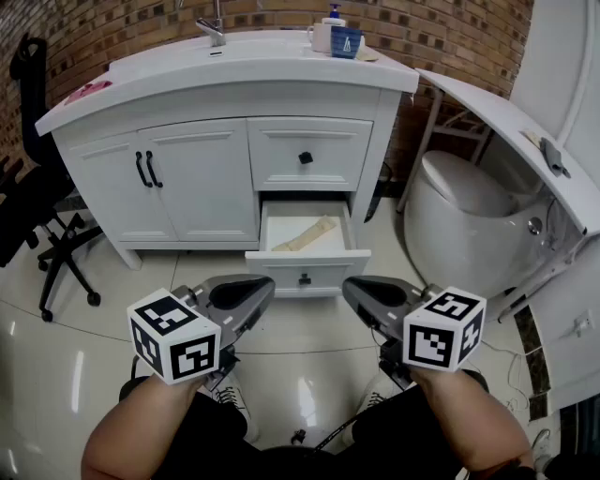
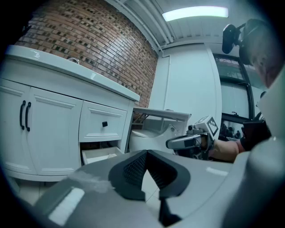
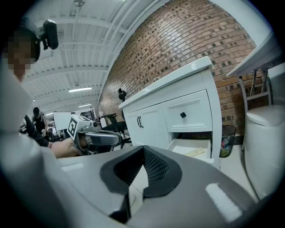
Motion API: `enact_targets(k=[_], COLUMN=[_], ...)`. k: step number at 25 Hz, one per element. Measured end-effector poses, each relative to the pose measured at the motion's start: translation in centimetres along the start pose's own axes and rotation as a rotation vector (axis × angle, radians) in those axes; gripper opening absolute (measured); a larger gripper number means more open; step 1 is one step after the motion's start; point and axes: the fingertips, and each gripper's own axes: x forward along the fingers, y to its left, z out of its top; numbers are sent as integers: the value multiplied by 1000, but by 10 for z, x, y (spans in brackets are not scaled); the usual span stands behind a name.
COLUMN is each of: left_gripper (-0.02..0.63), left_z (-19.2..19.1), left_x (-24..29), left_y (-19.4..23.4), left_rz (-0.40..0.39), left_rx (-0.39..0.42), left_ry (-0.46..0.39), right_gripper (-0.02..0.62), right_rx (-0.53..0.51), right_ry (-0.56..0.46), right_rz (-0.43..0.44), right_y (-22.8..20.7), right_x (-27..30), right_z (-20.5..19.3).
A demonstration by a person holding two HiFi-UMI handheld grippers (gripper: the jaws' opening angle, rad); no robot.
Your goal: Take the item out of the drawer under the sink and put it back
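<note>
Our left gripper (image 1: 263, 289) and right gripper (image 1: 352, 289), jaws together, above glossy floor (image 1: 309, 334); brick wall (image 1: 112, 23) (blue cup (image 1: 345, 42) in head view only).

The room is bright and evenly lit from a ceiling strip light (image 2: 196, 13) overhead. The glossy floor tiles (image 1: 75, 375) throw back pale streaks of glare. A soft shadow fills the recess above the open drawer (image 1: 281, 272). Both gripper views bulge and darken to black at their corners. Whatever is closest to the lens looks soft, while the brick wall (image 2: 89, 40) stays crisp.
</note>
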Motion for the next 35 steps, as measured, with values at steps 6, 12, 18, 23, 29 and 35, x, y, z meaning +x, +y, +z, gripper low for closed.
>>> enact_targets(k=[6, 12, 18, 23, 29, 35], left_gripper=[6, 6, 6, 7, 6, 6], left_z=[0, 2, 4, 8, 8, 12], left_x=[1, 3, 8, 11, 21, 46], left_y=[2, -4, -13, -14, 0, 41], left_rz=[7, -10, -41, -70, -85, -38], left_rx=[5, 4, 5, -1, -3, 54], left_ry=[0, -2, 3, 6, 23, 46], right_gripper=[3, 3, 3, 3, 3, 3], right_rx=[-8, -6, 16, 49, 75, 87], right_ry=[-1, -7, -24, -40, -39, -37], right_rz=[4, 23, 49, 83, 96, 21], right_y=[3, 9, 12, 15, 3, -42], right_x=[0, -1, 1, 5, 15, 31], right_z=[2, 4, 10, 16, 20, 22])
